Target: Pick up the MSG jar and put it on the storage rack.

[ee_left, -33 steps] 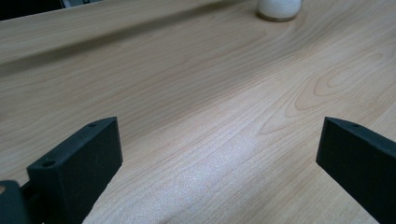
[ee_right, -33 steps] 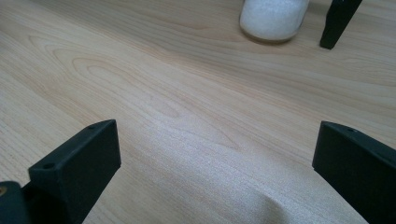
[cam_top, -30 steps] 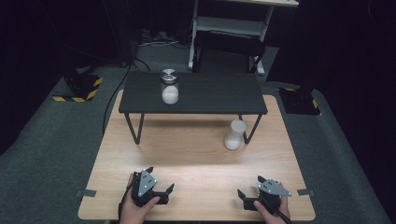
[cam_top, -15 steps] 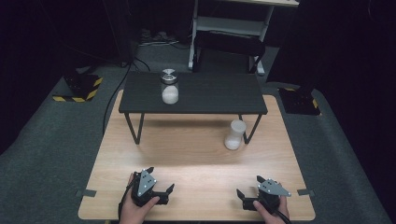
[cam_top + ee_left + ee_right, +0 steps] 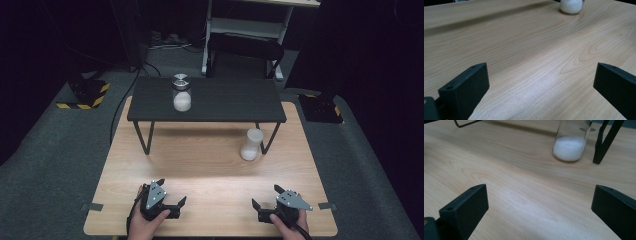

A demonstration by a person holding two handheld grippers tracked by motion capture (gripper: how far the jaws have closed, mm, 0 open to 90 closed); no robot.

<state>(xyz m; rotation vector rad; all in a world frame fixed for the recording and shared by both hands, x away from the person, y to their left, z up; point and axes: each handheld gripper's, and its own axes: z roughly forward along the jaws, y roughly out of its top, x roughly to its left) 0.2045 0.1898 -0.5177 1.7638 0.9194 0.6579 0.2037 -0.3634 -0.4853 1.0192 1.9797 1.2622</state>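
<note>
A clear open container [image 5: 251, 145] with white powder in its bottom stands on the wooden table [image 5: 200, 165], beside the right front leg of a low black shelf [image 5: 225, 100]. On that shelf stands a glass jar [image 5: 181, 93] with a metal lid, also partly full of white powder. My left gripper [image 5: 173, 192] rests near the table's front edge at the left, open and empty. My right gripper [image 5: 265, 196] rests at the front right, open and empty. In the left gripper view [image 5: 540, 87] the container [image 5: 571, 6] is far off. In the right gripper view [image 5: 539, 205] the container [image 5: 570, 145] stands nearer, ahead.
The shelf's thin black legs [image 5: 605, 142] stand on the wood close to the container. Grey carpet [image 5: 65, 150] surrounds the table. A white frame [image 5: 250, 30] and black-and-yellow blocks [image 5: 85, 92] lie on the floor beyond.
</note>
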